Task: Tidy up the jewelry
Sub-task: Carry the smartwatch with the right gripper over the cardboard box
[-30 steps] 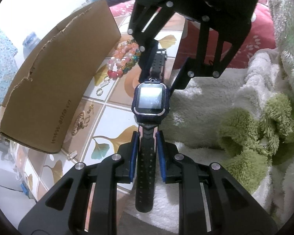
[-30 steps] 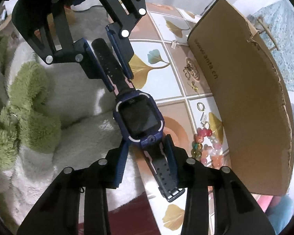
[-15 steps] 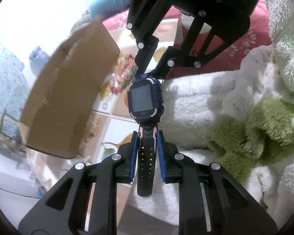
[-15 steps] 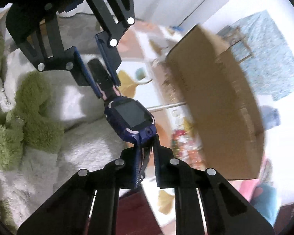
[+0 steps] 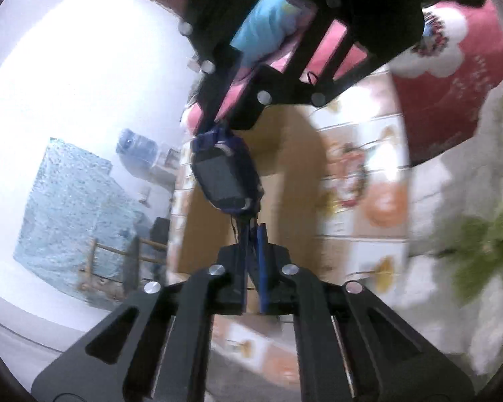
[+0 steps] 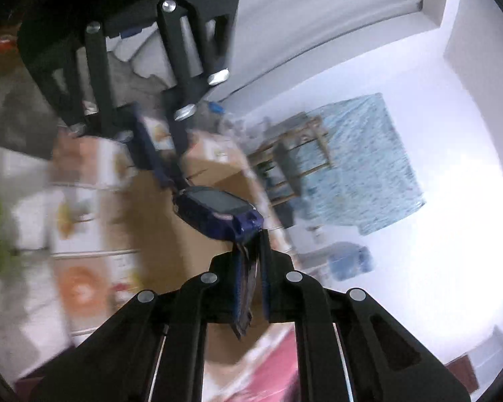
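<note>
We take this for a home, likely a bedroom. Evidence: patterned floor tiles (image 5: 379,234) with leaf motifs, a red flowered rug (image 5: 452,80), white fleece blanket (image 5: 459,194), a cardboard box (image 5: 285,181), a water jug (image 5: 134,147) by the white wall, and blue cloth (image 6: 362,164) draped over a wooden rack.

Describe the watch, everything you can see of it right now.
The watch is a dark blue, chunky, plastic-looking smartwatch with a rectangular dark screen, switched off or blank, and black straps. It hangs in the air, stretched between both tools: the left gripper is shut on one strap, the right gripper on the other, whose end pokes out past the pads. The face tilts up. A brown cardboard box lies blurred below it. Nothing else touches it.
</note>
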Demonstrator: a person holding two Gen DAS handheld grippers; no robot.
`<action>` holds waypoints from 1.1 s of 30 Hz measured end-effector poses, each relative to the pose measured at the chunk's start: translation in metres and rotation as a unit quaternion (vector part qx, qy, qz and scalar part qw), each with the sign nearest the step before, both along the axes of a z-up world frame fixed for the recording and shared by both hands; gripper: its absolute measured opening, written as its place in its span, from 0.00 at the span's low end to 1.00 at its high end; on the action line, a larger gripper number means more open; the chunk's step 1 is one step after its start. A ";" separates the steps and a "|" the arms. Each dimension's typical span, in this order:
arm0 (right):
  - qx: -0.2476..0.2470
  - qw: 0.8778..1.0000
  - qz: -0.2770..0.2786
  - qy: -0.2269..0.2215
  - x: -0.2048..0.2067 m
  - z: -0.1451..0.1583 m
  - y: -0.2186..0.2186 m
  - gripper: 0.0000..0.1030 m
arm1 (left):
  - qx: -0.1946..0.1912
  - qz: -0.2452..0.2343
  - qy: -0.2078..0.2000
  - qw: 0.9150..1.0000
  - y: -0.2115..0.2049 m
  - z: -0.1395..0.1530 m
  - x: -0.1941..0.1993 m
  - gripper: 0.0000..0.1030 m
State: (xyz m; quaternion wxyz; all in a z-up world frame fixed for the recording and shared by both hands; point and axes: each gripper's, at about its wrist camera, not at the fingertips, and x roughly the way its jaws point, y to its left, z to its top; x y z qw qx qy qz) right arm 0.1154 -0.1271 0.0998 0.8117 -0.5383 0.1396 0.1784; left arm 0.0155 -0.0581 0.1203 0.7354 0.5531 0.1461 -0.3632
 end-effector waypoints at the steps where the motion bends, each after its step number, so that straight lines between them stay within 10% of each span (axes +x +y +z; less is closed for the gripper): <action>1: 0.000 1.000 0.002 -0.004 0.018 0.002 0.000 0.09 | 0.003 0.001 -0.005 1.000 -0.002 0.002 0.014 0.05; 16: -0.002 0.988 0.025 0.150 0.195 -0.063 0.007 0.05 | -0.035 0.158 0.085 0.983 0.024 -0.045 0.199 0.07; 28: 0.016 0.993 0.041 0.109 0.221 -0.045 0.032 0.05 | -0.206 0.307 0.085 0.925 0.122 -0.012 0.173 0.07; 33: -0.062 0.990 0.031 0.121 0.217 -0.098 0.018 0.05 | -0.246 0.333 0.099 0.905 0.135 -0.021 0.139 0.11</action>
